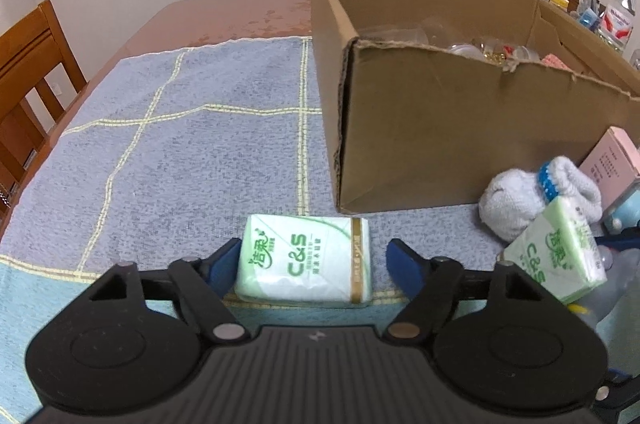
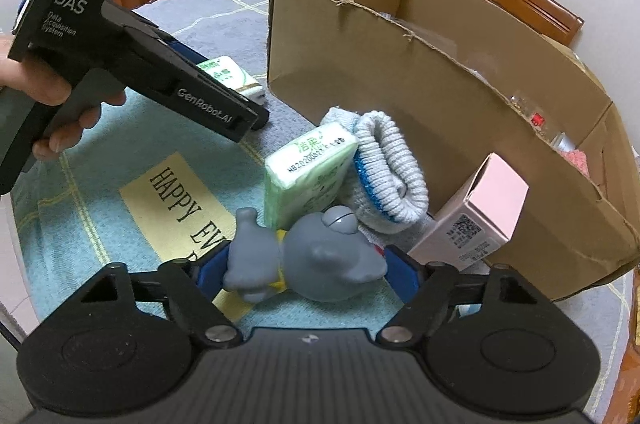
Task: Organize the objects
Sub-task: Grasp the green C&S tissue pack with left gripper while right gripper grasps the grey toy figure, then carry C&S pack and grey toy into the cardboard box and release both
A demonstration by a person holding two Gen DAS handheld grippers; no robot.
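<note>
A green-and-white tissue pack lies flat on the blue towel, between the blue fingers of my open left gripper; the left finger is close to it, the right one apart. It also shows in the right wrist view under the left gripper body. My right gripper is open around a grey rubber toy figure. Behind the toy lie a second tissue pack, rolled grey-and-blue socks and a pink box. The cardboard box stands at the right.
The cardboard box holds glass jars and small items. Wooden chairs stand around the table. A water bottle stands beyond the box. The towel covers the table's near part.
</note>
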